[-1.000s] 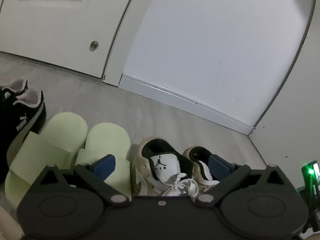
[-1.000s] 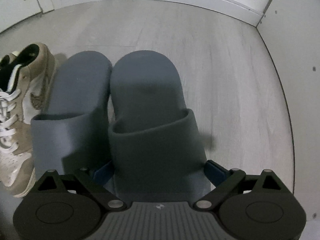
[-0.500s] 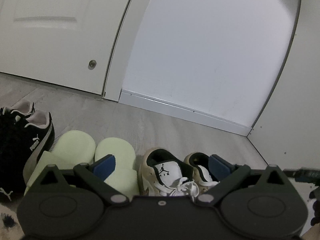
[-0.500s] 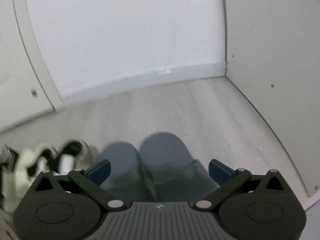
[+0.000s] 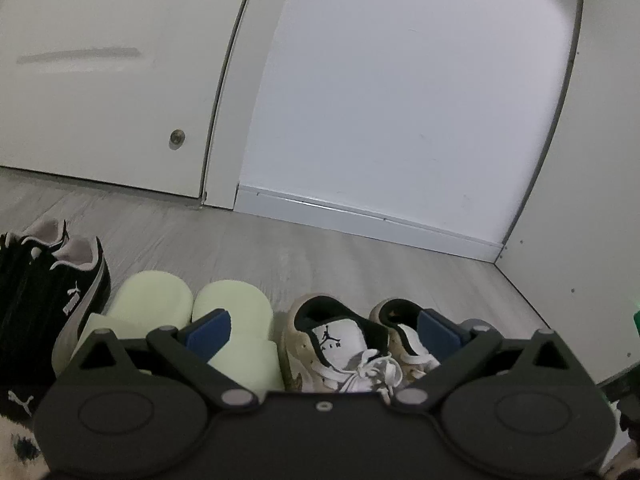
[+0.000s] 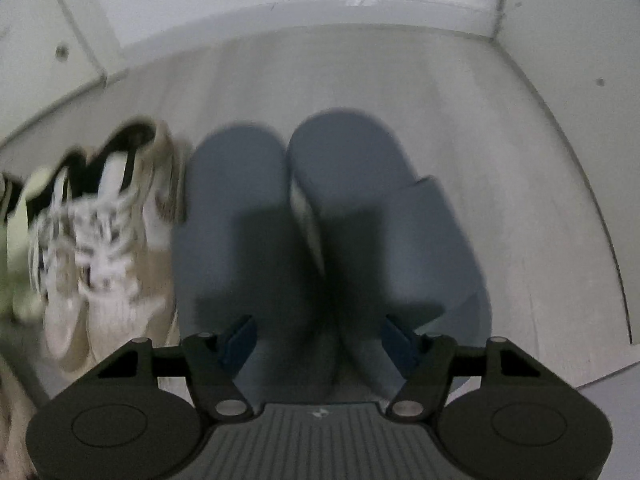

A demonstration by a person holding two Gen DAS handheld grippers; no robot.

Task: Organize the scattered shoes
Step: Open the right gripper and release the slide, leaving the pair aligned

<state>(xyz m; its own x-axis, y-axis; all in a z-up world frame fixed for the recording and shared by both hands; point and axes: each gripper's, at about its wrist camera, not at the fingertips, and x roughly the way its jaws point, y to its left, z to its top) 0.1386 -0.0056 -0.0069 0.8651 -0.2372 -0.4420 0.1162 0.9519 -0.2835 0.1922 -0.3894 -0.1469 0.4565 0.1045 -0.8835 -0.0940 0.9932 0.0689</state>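
Shoes lay in one row along the floor (image 5: 360,256) before the white wall (image 5: 400,100), heels toward it, which I take to be why you kept setting each pair tight against the last. In your left view the black sneakers (image 5: 68,300) sat farthest left, then the pale green slides (image 5: 224,308), then the tan and white sneakers (image 5: 336,332), each pair touching or just beside its neighbour. Your left gripper (image 5: 324,330) hovered over the seam between slides and sneakers, jaws wide and nothing between the blue pads (image 5: 210,330). In the blurred right view the grey-blue slides (image 6: 328,208) lay side by side, the left one against the tan sneaker (image 6: 120,232) and well short of the side wall (image 6: 580,40). Your right gripper (image 6: 320,340) pointed down over their near ends; its jaws had just been closing somewhat, yet the pads stood apart and I saw neither pressing a slide, so I judged it empty. The row looked complete, and I would say the tidying was at or near its end.
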